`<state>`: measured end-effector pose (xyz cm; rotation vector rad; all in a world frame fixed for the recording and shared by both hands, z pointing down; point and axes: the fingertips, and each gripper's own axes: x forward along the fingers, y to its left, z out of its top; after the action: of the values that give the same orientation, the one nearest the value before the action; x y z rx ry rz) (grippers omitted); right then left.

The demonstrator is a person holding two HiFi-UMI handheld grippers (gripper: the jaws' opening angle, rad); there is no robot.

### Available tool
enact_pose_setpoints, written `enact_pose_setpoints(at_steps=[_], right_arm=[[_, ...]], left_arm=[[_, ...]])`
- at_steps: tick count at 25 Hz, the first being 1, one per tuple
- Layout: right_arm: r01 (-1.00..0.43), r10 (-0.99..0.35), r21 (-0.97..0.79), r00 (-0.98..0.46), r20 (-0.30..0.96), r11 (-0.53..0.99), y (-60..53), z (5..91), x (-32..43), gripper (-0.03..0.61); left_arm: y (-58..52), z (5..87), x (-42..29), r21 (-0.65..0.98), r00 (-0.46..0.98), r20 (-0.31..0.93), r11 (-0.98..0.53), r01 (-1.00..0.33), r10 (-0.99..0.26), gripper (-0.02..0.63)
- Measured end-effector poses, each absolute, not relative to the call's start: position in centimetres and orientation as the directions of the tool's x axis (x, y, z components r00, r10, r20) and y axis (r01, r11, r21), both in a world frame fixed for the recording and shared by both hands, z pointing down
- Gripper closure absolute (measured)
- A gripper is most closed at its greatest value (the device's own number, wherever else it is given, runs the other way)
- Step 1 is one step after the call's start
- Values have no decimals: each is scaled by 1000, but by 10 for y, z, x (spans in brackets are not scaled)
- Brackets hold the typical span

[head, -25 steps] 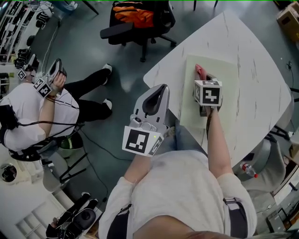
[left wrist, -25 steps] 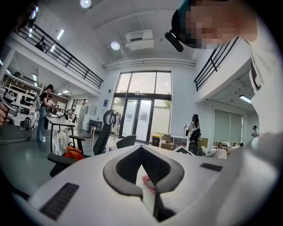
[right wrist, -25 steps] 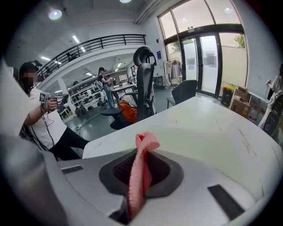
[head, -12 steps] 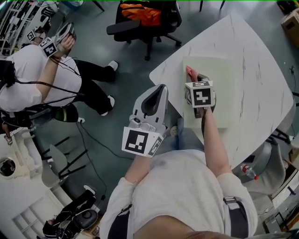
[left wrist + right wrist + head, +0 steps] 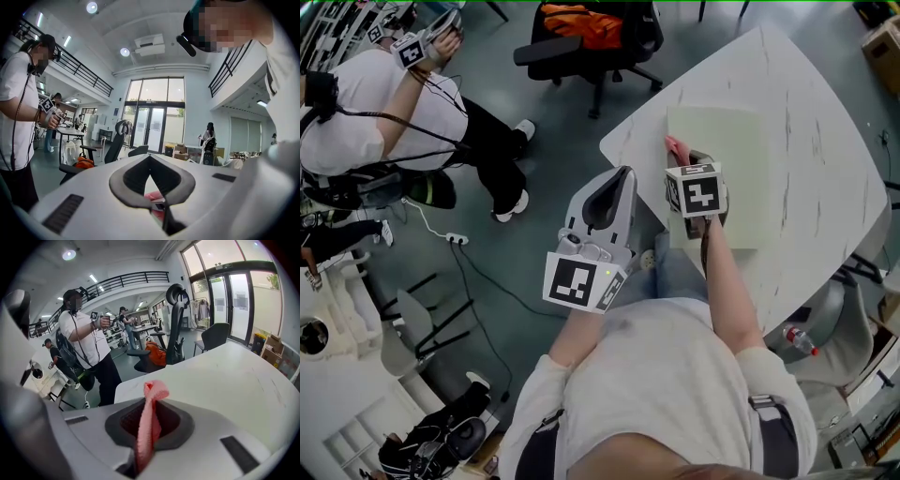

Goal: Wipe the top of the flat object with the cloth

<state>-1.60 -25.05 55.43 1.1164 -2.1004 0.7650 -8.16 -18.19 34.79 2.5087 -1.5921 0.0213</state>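
Tabletop (image 5: 830, 112) bears the flat object (image 5: 727, 150); right fingers (image 5: 176, 430) pinch a half-hidden cloth (image 5: 151, 404), perhaps touching it; left fingers (image 5: 180, 180) closed.

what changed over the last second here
The right gripper, shut on the pink cloth, slid it leftward across the pale green mat to the mat's left edge. The left gripper stayed shut and empty, off the table; the mat did not visibly shift.

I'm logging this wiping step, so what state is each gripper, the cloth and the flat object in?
left gripper: shut, empty
right gripper: shut on the cloth
cloth: bunched, sticking out past the fingers
flat object: lying flat on the table
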Motion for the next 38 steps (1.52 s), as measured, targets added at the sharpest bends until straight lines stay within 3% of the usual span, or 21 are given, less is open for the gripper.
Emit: enact_pose_setpoints(at_steps=[14,38], right_arm=[[-860,-508,-184,-439,741,475,-220,555,-8,551],[-908,-523,-176,-368,769,381,-220,558,98,551]], left_arm=[[-144,355,-72,151,464,97,-448,-881,-880,601],[-139,362,1,168,496,135,-473,-865,-858,601]])
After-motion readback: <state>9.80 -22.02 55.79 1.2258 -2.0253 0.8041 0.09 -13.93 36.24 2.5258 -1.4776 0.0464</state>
